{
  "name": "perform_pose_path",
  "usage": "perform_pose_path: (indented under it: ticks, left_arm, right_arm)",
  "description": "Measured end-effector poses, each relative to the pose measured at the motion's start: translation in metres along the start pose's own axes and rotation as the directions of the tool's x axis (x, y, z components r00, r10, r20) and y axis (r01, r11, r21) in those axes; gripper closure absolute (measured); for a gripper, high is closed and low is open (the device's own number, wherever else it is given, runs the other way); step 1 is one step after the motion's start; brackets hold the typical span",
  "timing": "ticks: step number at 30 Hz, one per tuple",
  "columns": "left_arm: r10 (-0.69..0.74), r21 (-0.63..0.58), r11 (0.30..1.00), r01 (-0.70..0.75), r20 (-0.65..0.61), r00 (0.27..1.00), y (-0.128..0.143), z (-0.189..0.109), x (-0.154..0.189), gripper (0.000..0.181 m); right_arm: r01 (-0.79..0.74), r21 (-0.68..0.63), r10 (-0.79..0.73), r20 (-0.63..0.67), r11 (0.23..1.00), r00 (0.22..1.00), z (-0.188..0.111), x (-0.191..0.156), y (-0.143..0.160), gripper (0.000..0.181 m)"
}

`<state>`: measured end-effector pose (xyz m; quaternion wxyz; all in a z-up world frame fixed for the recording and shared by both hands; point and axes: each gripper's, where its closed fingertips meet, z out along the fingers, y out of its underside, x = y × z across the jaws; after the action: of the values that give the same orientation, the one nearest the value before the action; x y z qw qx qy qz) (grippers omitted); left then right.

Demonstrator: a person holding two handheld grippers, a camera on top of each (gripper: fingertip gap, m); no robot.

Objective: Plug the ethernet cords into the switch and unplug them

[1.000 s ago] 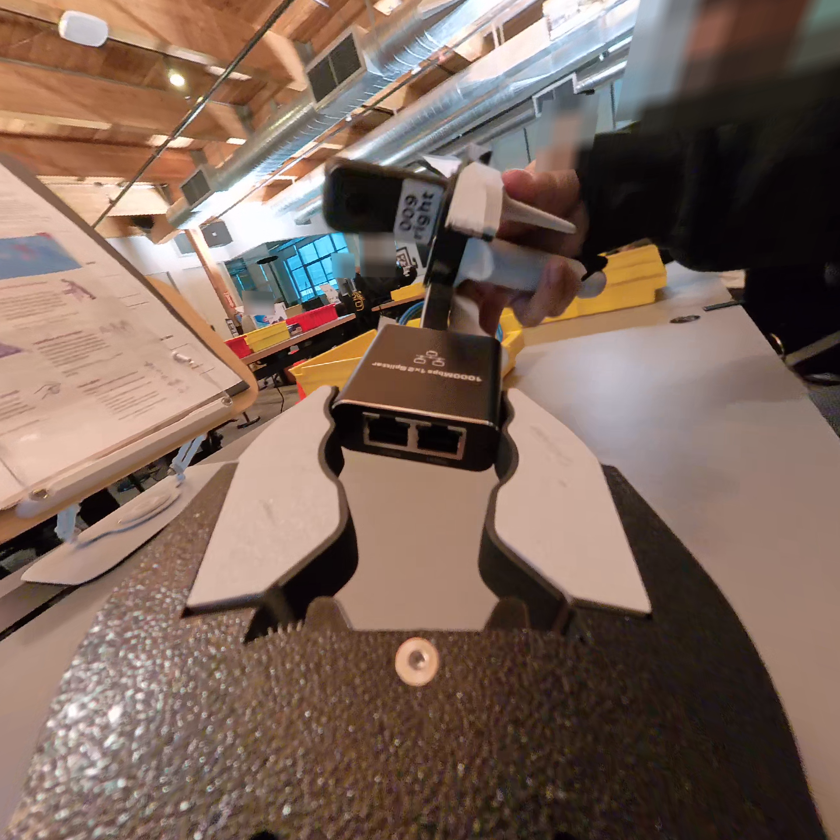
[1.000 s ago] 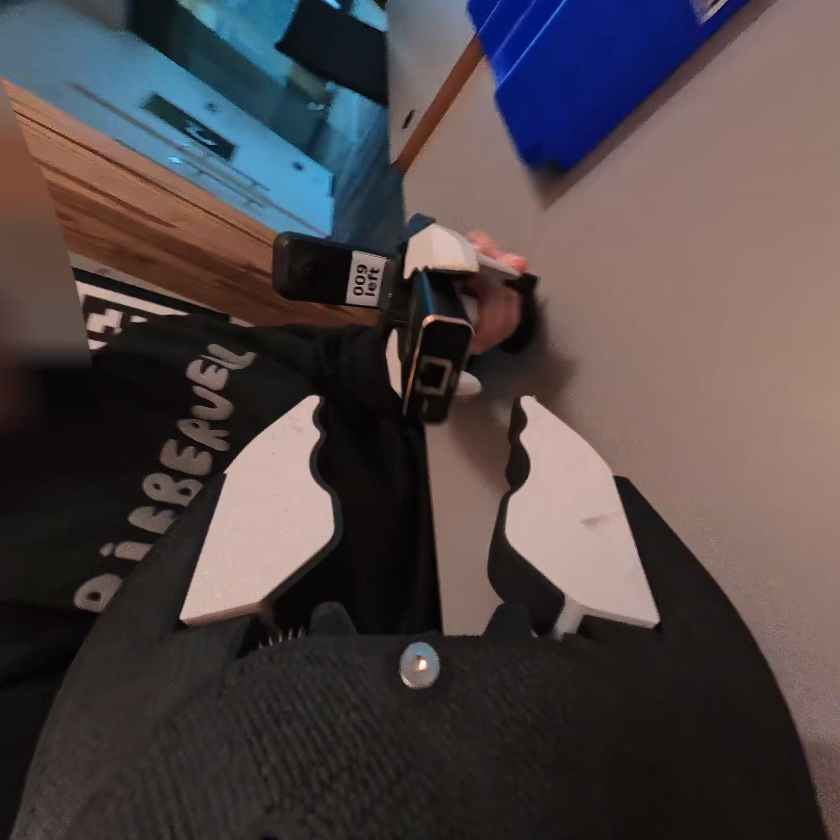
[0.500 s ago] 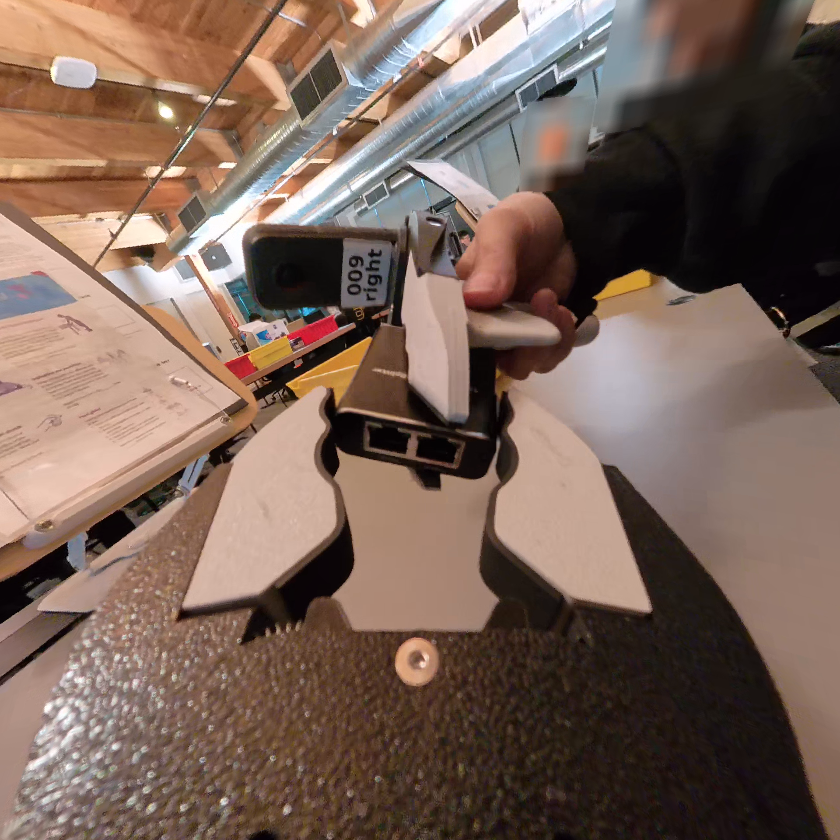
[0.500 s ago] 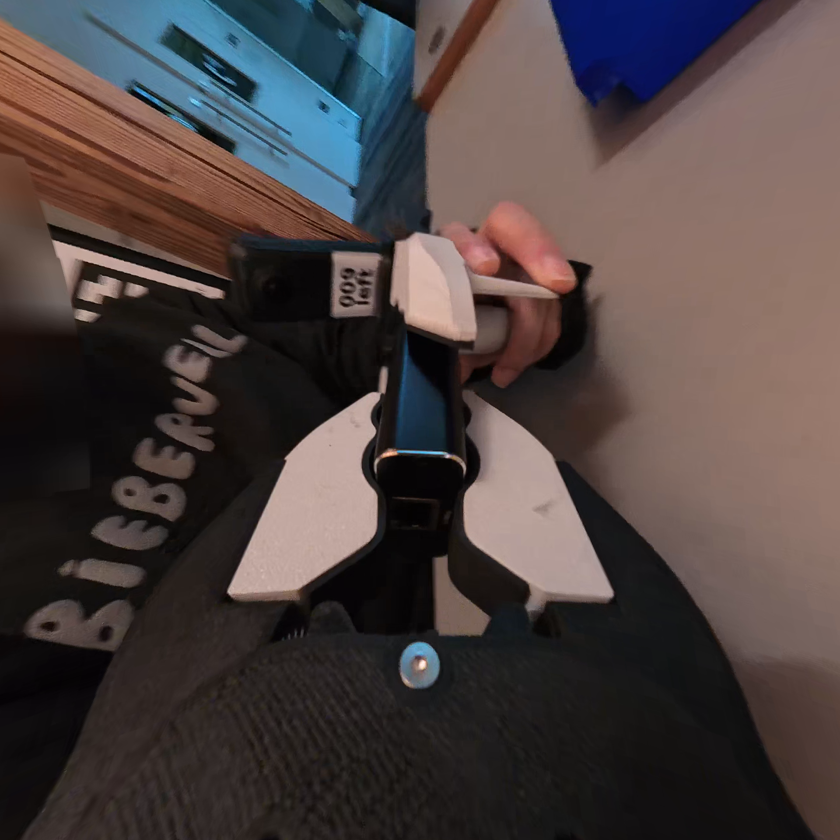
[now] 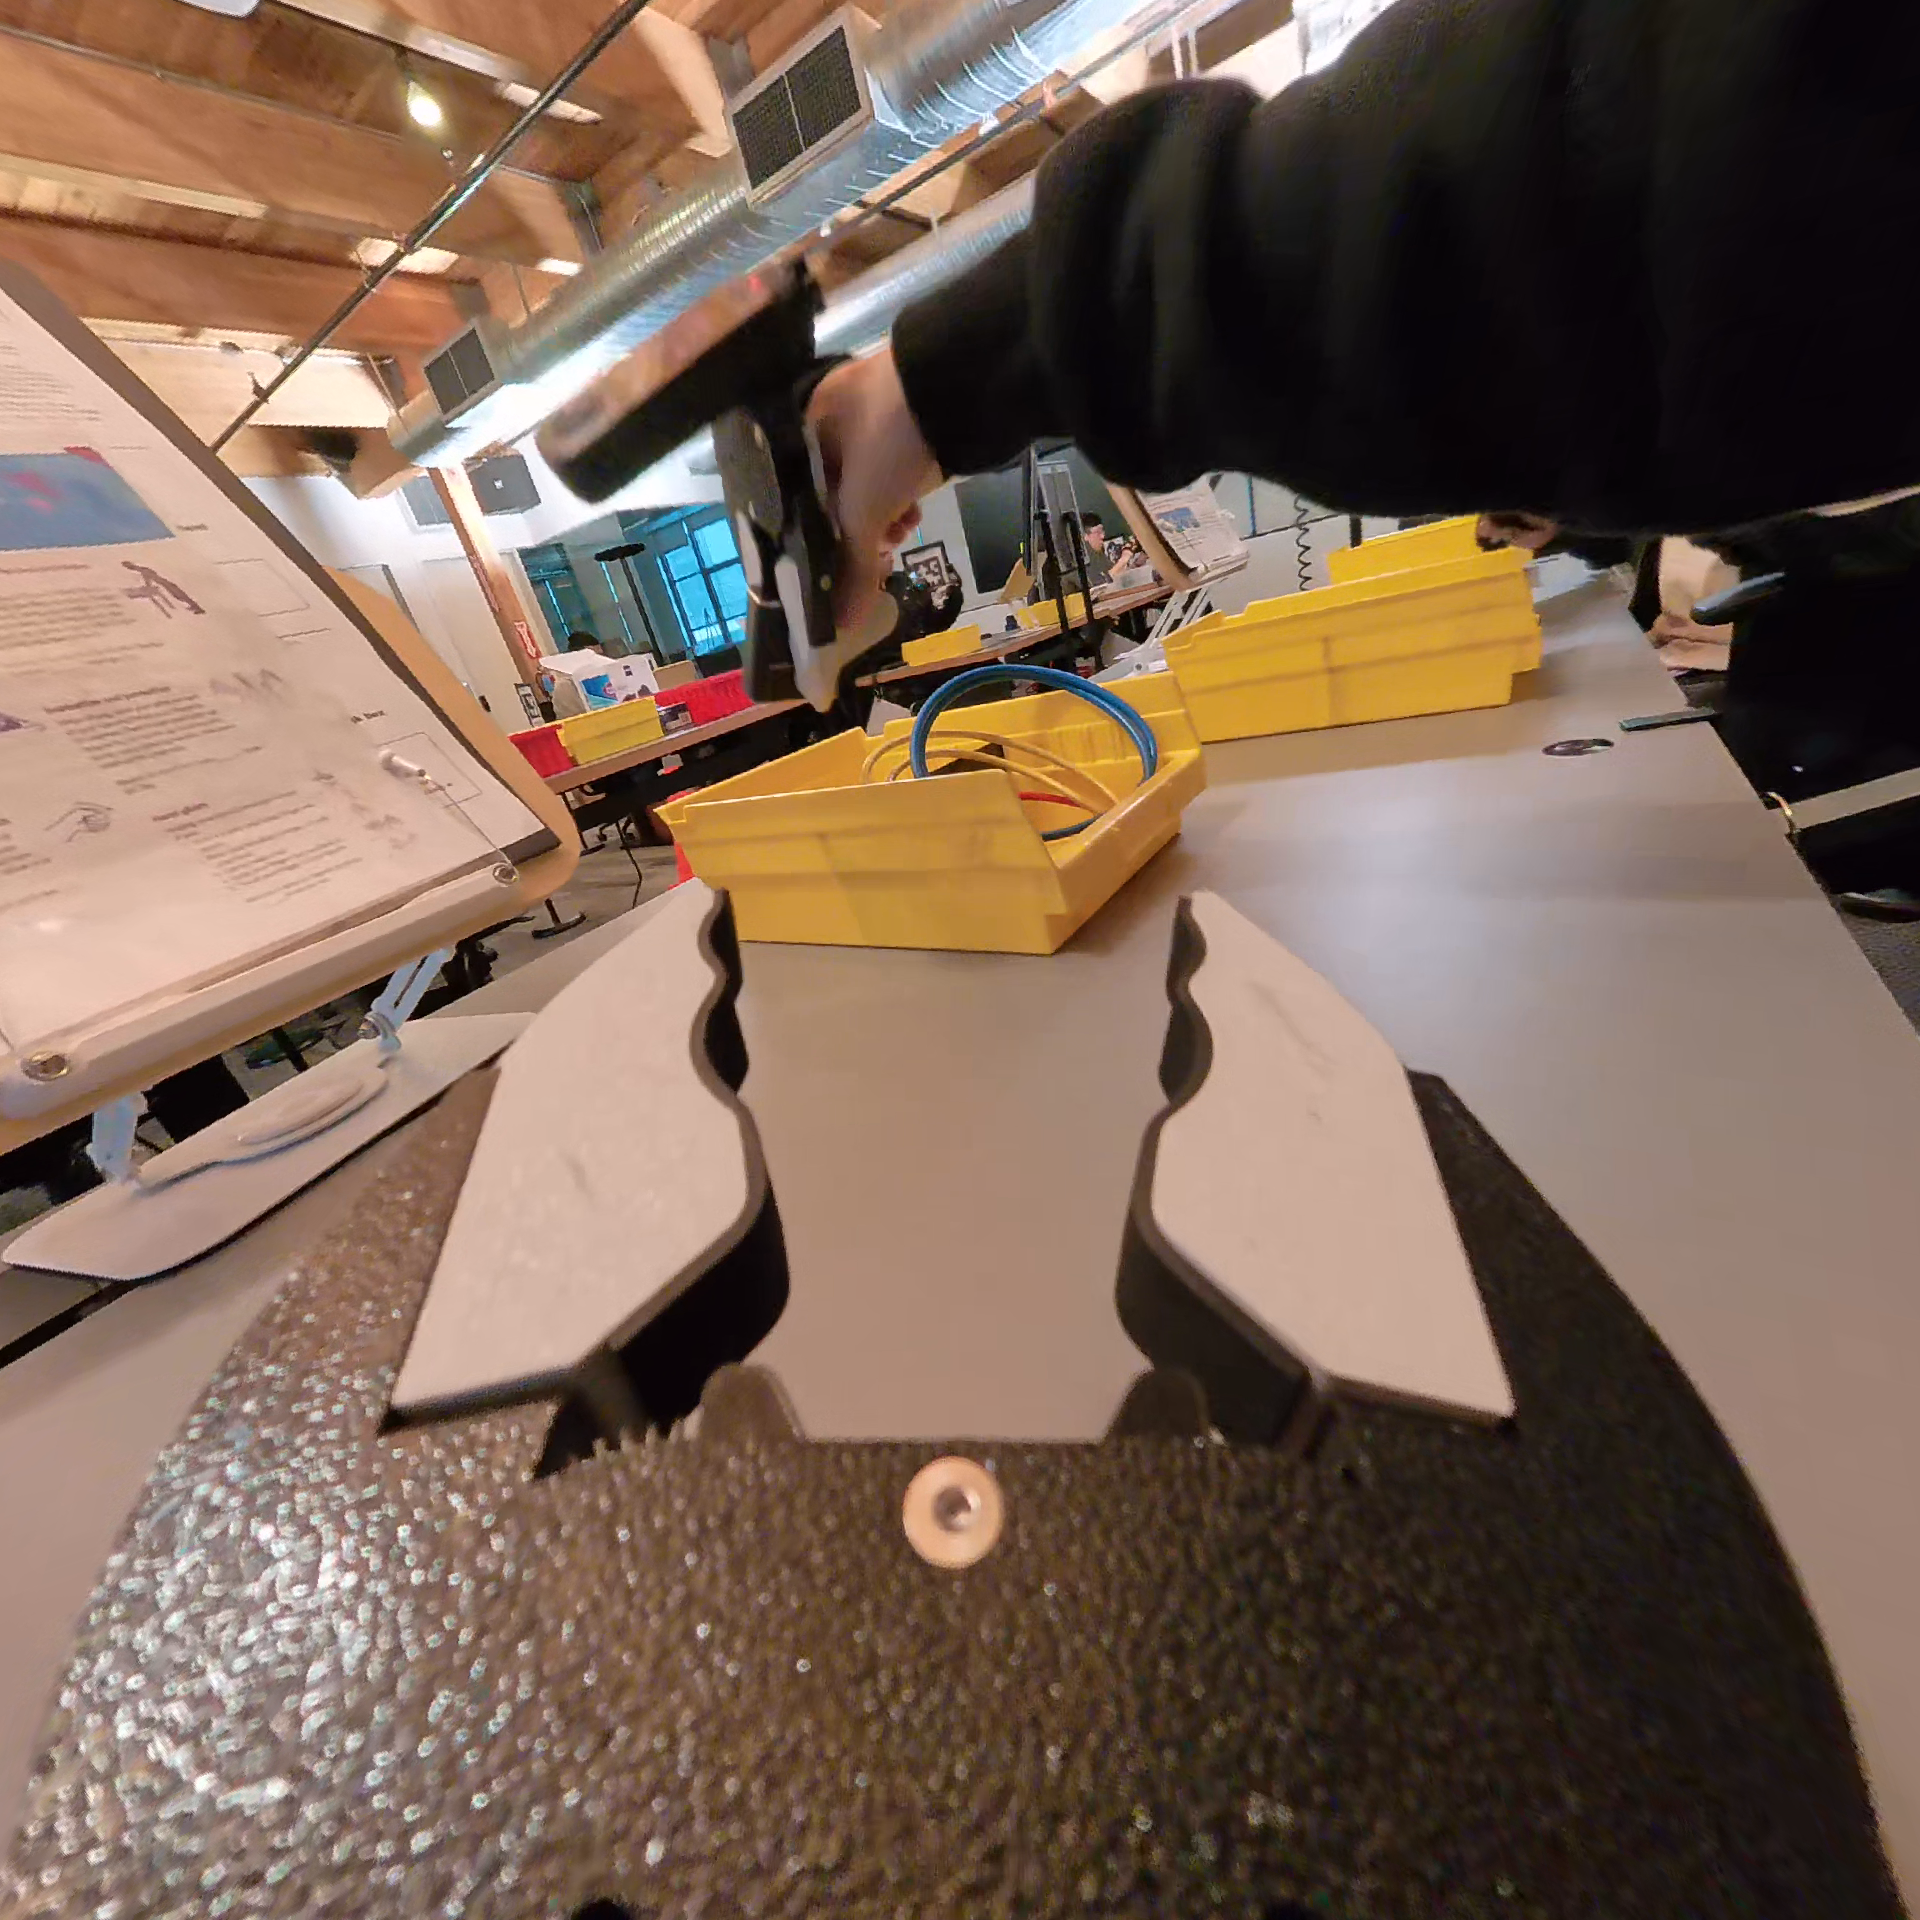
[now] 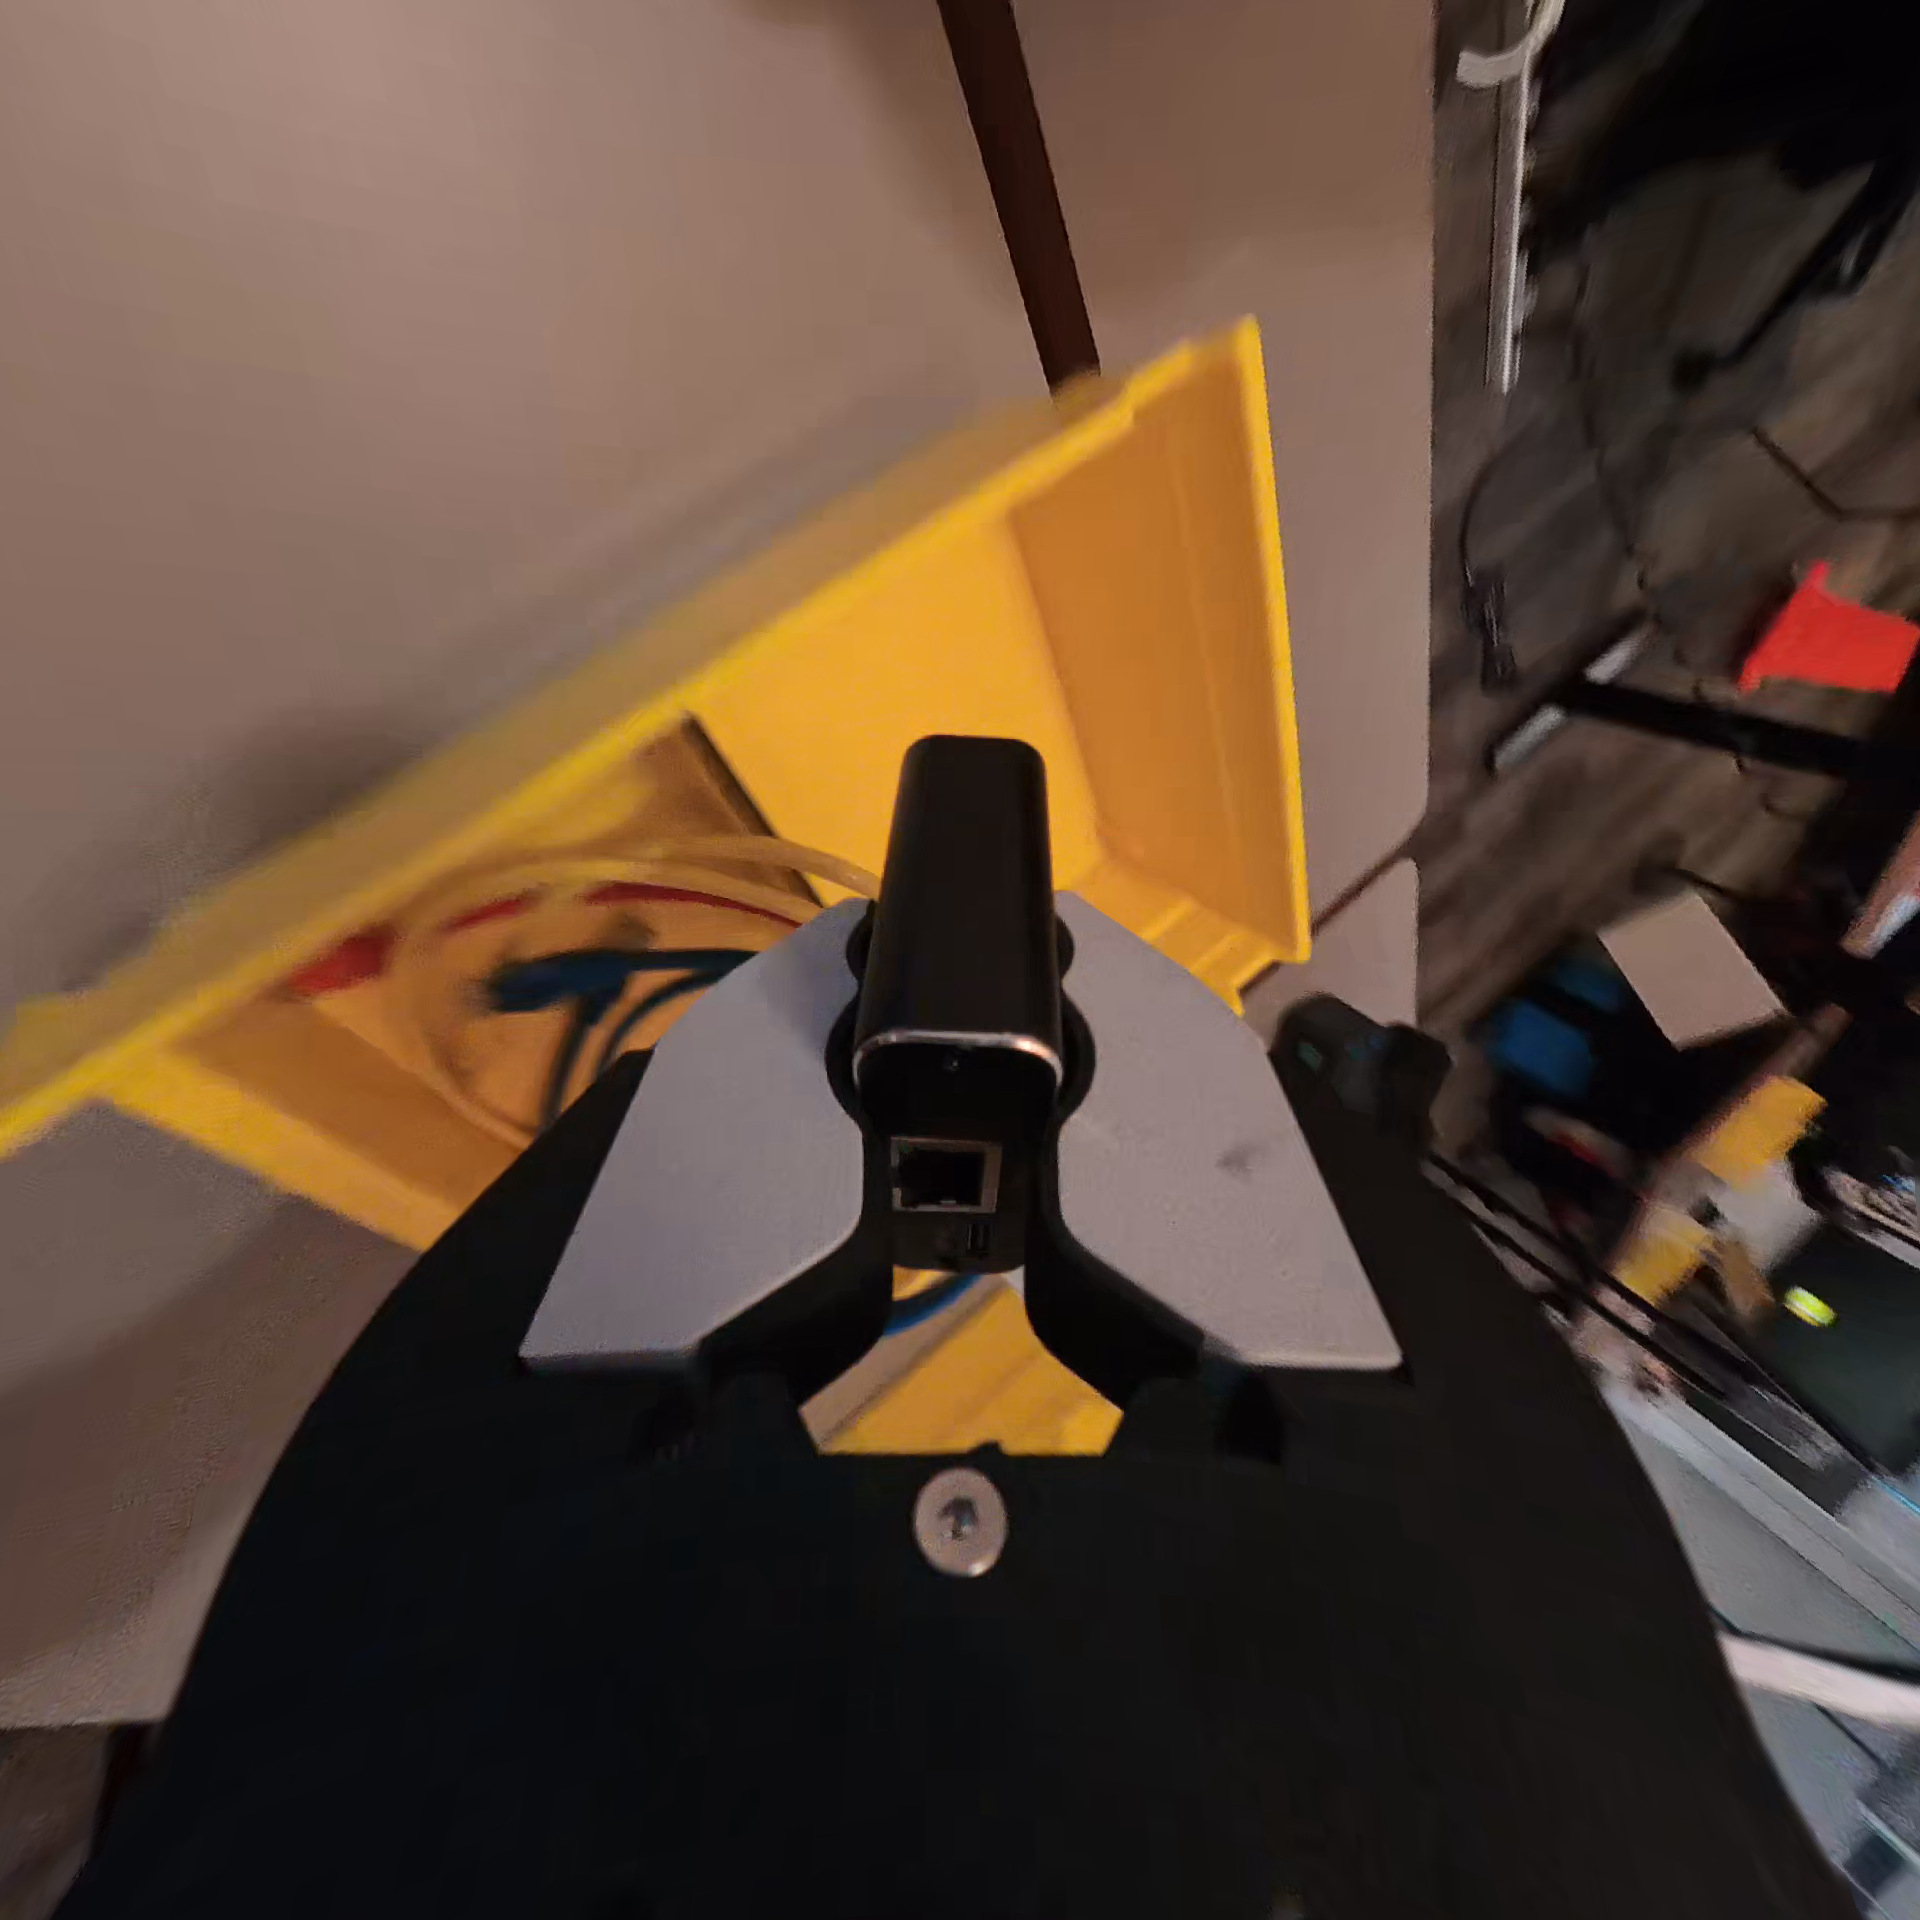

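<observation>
My right gripper point(image 6: 961, 935) is shut on the black switch point(image 6: 961, 935), gripping its narrow sides, with a single port facing my camera. It hangs above a yellow bin point(image 6: 1153, 623) holding blue, red and yellow ethernet cords point(image 6: 582, 982). In the left wrist view, the right gripper point(image 5: 790, 644) is held by a hand in a black sleeve above the same yellow bin point(image 5: 914, 862), where a blue cord point(image 5: 1029, 696) loops up. My left gripper point(image 5: 956, 935) is open and empty, low over the grey table point(image 5: 1455, 935), short of the bin.
A tilted board with a printed sheet point(image 5: 208, 748) stands at the left on a stand. Stacked yellow bins point(image 5: 1361, 655) sit farther back on the right. The table edge point(image 6: 1423, 520) drops off to the floor beside the bin.
The switch passed from my left gripper to my right one. My left gripper opened and is now empty. The right gripper carried the switch away over the yellow bin.
</observation>
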<state>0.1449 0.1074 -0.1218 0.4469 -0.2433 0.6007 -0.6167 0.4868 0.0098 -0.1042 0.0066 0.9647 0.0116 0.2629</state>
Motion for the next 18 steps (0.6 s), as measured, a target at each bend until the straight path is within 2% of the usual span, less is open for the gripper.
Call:
perform_pose_path:
  ticks: [2,4,7,12,14,18]
  left_arm:
    - [-0.007,0.004,1.0,0.007,0.004,1.0,0.0,-0.001,-0.001,0.104]
    - [-0.017,0.013,1.0,0.017,0.006,1.0,-0.002,-0.001,-0.002,0.105]
    - [-0.034,0.011,0.999,0.034,-0.017,0.999,-0.001,0.0,0.001,0.106]
    - [-0.036,-0.008,0.999,0.035,-0.043,0.998,0.002,0.002,0.005,0.106]
    - [-0.042,-0.009,0.999,0.041,-0.047,0.998,0.002,0.002,0.005,0.106]
    - [-0.041,-0.009,0.999,0.041,-0.058,0.997,0.002,0.002,0.007,0.106]
  right_arm:
    - [0.057,-0.065,-0.056,0.019,0.996,0.998,0.026,0.003,0.01,0.153]
    - [0.088,-0.072,-0.087,0.02,0.993,0.996,0.046,0.003,0.008,0.154]
    - [0.119,-0.1,-0.106,0.125,0.988,0.986,0.065,-0.006,0.005,0.154]
    - [0.181,-0.176,-0.13,0.265,0.968,0.955,0.084,-0.021,0.009,0.153]
    - [0.188,-0.17,-0.136,0.277,0.967,0.951,0.089,-0.021,0.006,0.154]
    - [0.186,-0.15,-0.146,0.244,0.971,0.959,0.089,-0.012,0.002,0.141]
